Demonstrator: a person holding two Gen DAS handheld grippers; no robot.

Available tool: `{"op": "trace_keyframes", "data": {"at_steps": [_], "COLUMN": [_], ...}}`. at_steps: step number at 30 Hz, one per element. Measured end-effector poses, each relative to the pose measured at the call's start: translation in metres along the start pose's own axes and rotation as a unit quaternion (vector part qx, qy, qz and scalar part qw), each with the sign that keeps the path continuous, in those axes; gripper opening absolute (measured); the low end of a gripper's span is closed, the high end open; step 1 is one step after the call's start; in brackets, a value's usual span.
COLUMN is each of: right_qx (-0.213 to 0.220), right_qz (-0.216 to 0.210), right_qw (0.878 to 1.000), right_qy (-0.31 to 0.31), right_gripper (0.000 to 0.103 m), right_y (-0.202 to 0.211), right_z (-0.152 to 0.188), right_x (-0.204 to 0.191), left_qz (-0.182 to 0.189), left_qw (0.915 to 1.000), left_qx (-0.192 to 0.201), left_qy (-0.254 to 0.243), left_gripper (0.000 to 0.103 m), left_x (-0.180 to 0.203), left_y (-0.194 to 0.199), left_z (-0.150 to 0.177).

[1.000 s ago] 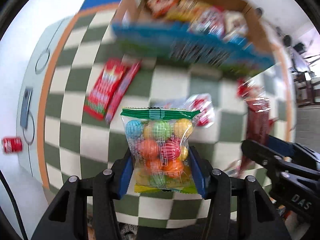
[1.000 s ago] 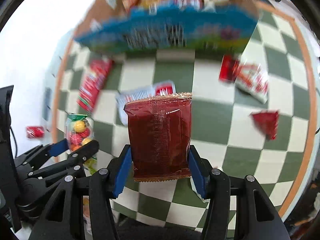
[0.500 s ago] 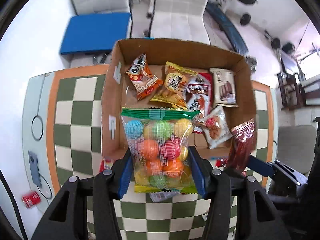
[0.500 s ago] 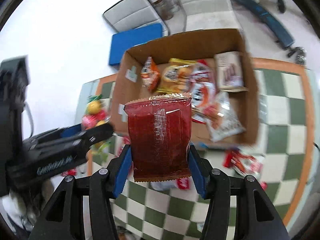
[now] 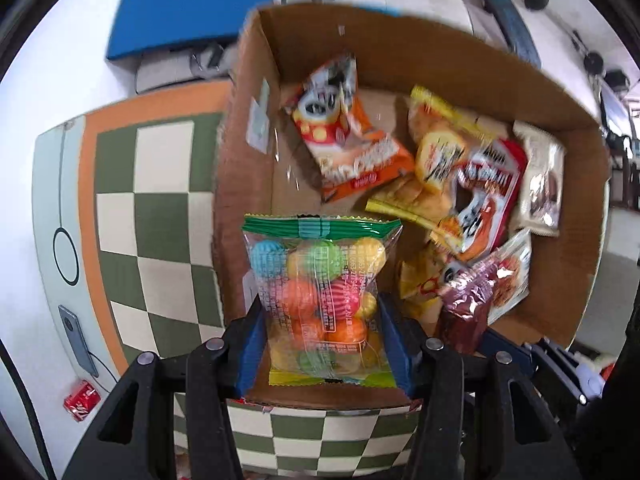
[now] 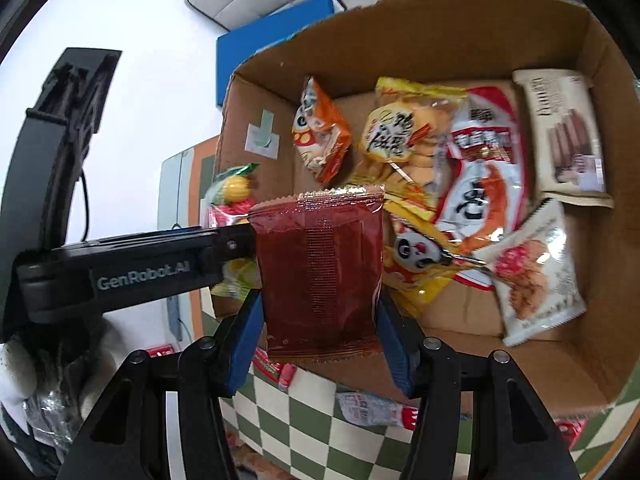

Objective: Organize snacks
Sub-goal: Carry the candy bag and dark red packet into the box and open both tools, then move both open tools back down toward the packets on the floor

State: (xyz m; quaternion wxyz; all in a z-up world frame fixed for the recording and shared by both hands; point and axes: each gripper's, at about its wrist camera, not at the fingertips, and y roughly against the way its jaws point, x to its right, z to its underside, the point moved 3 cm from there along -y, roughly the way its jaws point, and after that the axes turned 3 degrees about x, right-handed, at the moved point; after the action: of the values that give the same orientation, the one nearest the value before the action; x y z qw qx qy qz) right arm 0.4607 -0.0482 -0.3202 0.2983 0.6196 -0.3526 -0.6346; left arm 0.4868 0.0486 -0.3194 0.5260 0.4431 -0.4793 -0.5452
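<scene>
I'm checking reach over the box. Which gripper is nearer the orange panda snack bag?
Left. The left gripper hovers just below the orange panda snack bag; the right gripper sits further right, toward the near wall.

Glossy clear plastic candy bag (image 5: 320, 300), shiny dark red foil packet (image 6: 318, 276), matt brown corrugated cardboard box (image 5: 440, 52).

Black left gripper (image 5: 322, 344) with blue pads, silver screws, "GenRobot.AI" lettering.
</scene>
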Motion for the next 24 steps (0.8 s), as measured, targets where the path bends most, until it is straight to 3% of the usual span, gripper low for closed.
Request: {"op": "trace_keyframes", "data": {"at_steps": [2,3,4,6,17,24], "right_qx": [-0.019,-0.028,-0.028,-0.022,-0.009,0.044], "right_qz": [-0.005,-0.008,-0.003,0.017,0.087,0.123], "right_qw": [1.000,1.000,1.000,0.999,0.996,0.991], "right_qy": [-0.003,-0.002,0.003,0.016,0.015,0.032], "right_gripper": [0.067,0.079,0.083,0.083,0.084,0.086], "right_y": [-0.011,-0.017,-0.021,-0.024,-0.024,0.021], "right_z": [-0.003,-0.004,-0.004,-0.006,0.000,0.022], "right_x": [0.000,0.000,-0.001,-0.006,-0.012,-0.015], "left_qz": [-0.006,-0.015,-0.018,-0.018,0.007,-0.014], "left_qw": [0.9999,0.9998,0.9998,0.9998,0.9995,0.9921], "left_qx": [-0.009,-0.010,-0.009,-0.007,0.030,0.124], "left_qy": [-0.003,0.001,-0.004,0.002,0.000,-0.011], "left_gripper": [0.056,0.059,0.062,0.070,0.073,0.073], "left_x": [0.000,-0.002,-0.001,-0.004,0.001,0.007], "left_y": [-0.005,-0.007,-0.008,-0.006,0.030,0.074], "left_z": [0.000,0.000,0.000,0.000,0.016,0.056]}}
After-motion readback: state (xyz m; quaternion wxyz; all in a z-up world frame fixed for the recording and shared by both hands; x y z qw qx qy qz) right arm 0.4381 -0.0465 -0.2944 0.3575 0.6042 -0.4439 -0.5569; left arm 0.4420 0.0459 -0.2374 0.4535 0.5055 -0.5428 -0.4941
